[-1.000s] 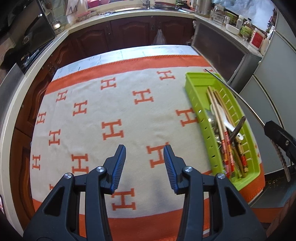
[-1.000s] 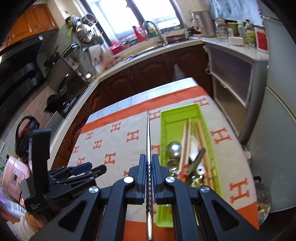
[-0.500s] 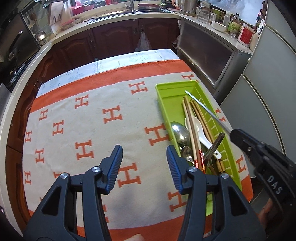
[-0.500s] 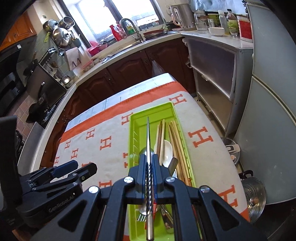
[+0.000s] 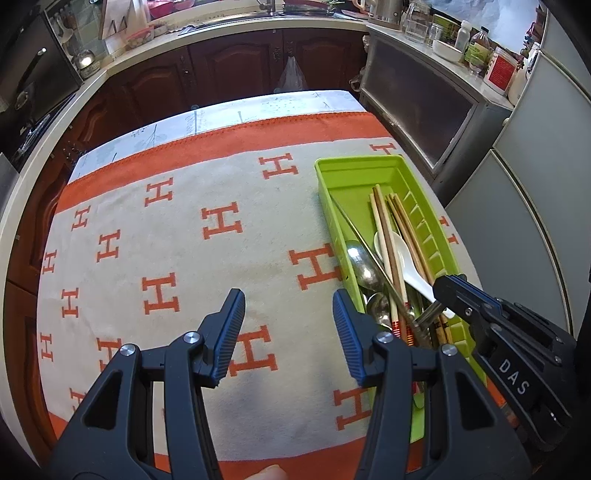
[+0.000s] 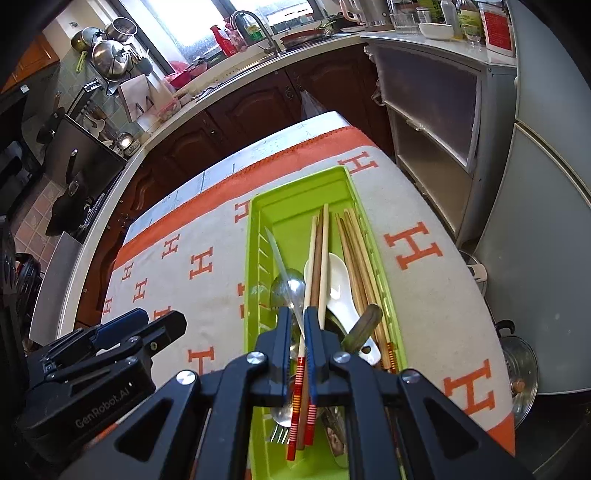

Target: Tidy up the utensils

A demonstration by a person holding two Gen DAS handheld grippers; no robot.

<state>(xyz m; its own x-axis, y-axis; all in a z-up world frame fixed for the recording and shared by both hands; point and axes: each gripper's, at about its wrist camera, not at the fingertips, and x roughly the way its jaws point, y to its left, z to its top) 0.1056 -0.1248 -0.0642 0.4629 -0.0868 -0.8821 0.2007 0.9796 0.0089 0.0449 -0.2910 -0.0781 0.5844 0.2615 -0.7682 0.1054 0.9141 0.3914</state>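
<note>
The right gripper [image 6: 295, 328] is clamped on a thin metal utensil [image 6: 282, 266] whose far end slants down into the green tray [image 6: 258, 236], beside chopsticks [image 6: 319, 254] and a white spoon [image 6: 340, 284]. The left gripper [image 5: 288, 325] hovers agape over the cloth [image 5: 184, 229], nothing between its fingers.

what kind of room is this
Most likely a home kitchen: a sink with a curved faucet under the window, steel pots on a wall rack, dark wood cabinets below the counter, and a green utensil tray on the cloth-covered table.
</note>
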